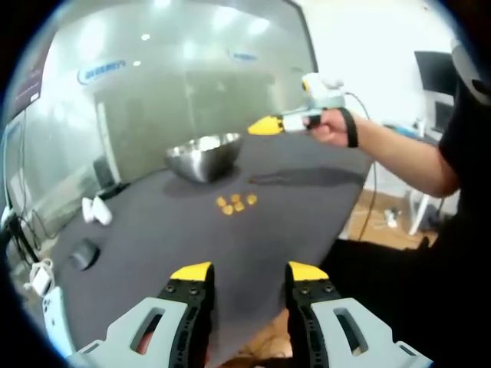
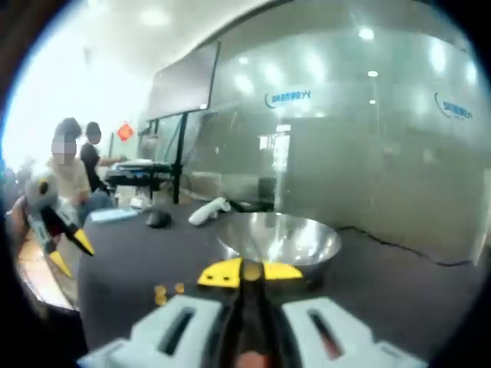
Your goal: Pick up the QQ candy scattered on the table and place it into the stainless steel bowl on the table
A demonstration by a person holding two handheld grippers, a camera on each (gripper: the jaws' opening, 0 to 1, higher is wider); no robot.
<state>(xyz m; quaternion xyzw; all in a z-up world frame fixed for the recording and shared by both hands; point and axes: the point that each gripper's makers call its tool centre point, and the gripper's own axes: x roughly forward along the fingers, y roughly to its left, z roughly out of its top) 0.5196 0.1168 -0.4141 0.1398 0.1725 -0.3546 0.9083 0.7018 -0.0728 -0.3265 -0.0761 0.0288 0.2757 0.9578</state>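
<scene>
Left gripper view: the left gripper hangs at the near table edge, jaws wide apart, holding nothing. Beyond it 4 candies lie clustered on bare dark cloth, then the bowl stands near the far edge. A mouse and white controllers sit well left. The right gripper, in a hand, hovers above the table right of the bowl. In the right gripper view, the right gripper has its tips pressed together on a candy, just before the bowl; 2 candies lie left.
</scene>
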